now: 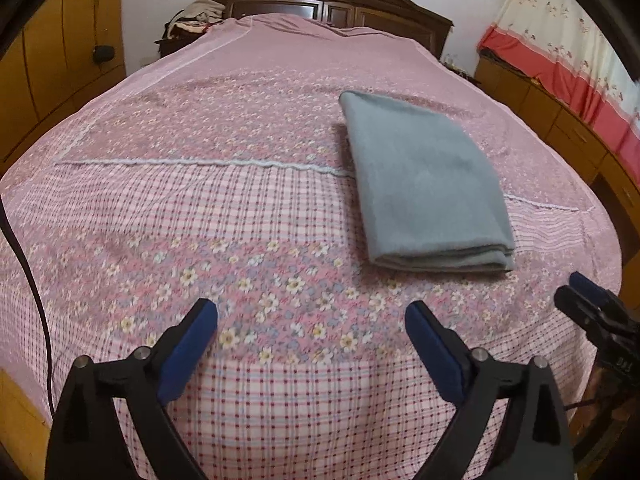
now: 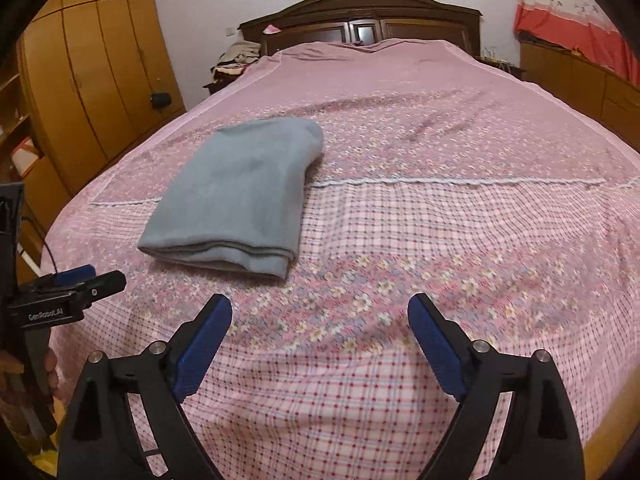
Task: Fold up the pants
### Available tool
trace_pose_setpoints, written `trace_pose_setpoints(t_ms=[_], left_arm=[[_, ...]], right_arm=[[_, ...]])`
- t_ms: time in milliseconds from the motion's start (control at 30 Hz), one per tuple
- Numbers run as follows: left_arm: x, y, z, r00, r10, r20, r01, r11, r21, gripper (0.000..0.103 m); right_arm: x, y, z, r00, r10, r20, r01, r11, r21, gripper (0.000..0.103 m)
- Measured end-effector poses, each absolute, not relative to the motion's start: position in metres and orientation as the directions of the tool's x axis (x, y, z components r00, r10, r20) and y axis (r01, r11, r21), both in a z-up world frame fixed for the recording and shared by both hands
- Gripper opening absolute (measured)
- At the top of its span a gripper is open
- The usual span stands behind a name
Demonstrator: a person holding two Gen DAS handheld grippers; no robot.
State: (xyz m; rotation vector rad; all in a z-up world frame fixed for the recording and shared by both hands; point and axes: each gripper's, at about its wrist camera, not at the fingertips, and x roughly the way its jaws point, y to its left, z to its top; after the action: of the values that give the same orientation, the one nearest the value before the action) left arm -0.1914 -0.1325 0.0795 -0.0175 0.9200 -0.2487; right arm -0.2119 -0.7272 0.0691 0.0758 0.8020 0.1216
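Observation:
The grey-blue pants (image 1: 424, 188) lie folded into a neat rectangle on the pink bedspread, the stacked fold edges facing me. They also show in the right wrist view (image 2: 240, 196). My left gripper (image 1: 312, 320) is open and empty, held above the bed's near end, to the left of and nearer than the pants. My right gripper (image 2: 320, 316) is open and empty, to the right of and nearer than the pants. Each gripper shows at the edge of the other's view: the right one (image 1: 588, 300), the left one (image 2: 88, 280).
The bed (image 1: 200, 200) has a pink floral and checked cover and a dark wooden headboard (image 1: 332, 0). Wooden wardrobes (image 2: 92, 72) stand left. A low wooden cabinet (image 1: 560, 128) and red-white curtain (image 1: 568, 48) stand right. Clothes pile (image 1: 196, 16) beside the headboard.

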Motion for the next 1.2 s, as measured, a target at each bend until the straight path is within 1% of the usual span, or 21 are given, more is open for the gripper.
trace_pose_setpoints(t_ms=[267, 400, 533, 700, 900, 1200], left_arm=[[-0.195, -0.145, 0.063, 0.562, -0.208, -0.8, 0.221, 0.97, -0.096, 0.098], [-0.195, -0.152, 0.052, 0.558, -0.181, -0.81, 0.2, 0.976, -0.08, 0.098], [-0.198, -0.162, 0.046, 0.558, -0.154, -0.816, 0.202, 0.978, -0.047, 0.1], [-0.21, -0.165, 0.043, 0.558, -0.149, -0.816, 0.208, 0.978, -0.036, 0.101], [-0.191, -0.16, 0.045, 0.555, -0.147, -0.819, 0.205, 0.978, -0.036, 0.102], [-0.197, -0.163, 0.045, 0.555, -0.146, -0.819, 0.204, 0.978, -0.036, 0.102]], right_arm=[[-0.201, -0.729, 0.048, 0.671, 0.099, -0.735, -0.045, 0.995, 0.093, 0.092], [-0.193, -0.725, 0.035, 0.677, 0.057, -0.733, -0.034, 0.998, 0.047, 0.092], [-0.188, -0.724, 0.025, 0.681, 0.034, -0.732, -0.01, 0.999, 0.037, 0.093], [-0.183, -0.72, 0.022, 0.683, 0.028, -0.73, -0.018, 1.0, 0.022, 0.097], [-0.183, -0.718, 0.02, 0.687, 0.037, -0.725, -0.023, 0.999, 0.029, 0.098], [-0.196, -0.718, 0.02, 0.691, 0.038, -0.722, -0.023, 0.999, 0.03, 0.098]])
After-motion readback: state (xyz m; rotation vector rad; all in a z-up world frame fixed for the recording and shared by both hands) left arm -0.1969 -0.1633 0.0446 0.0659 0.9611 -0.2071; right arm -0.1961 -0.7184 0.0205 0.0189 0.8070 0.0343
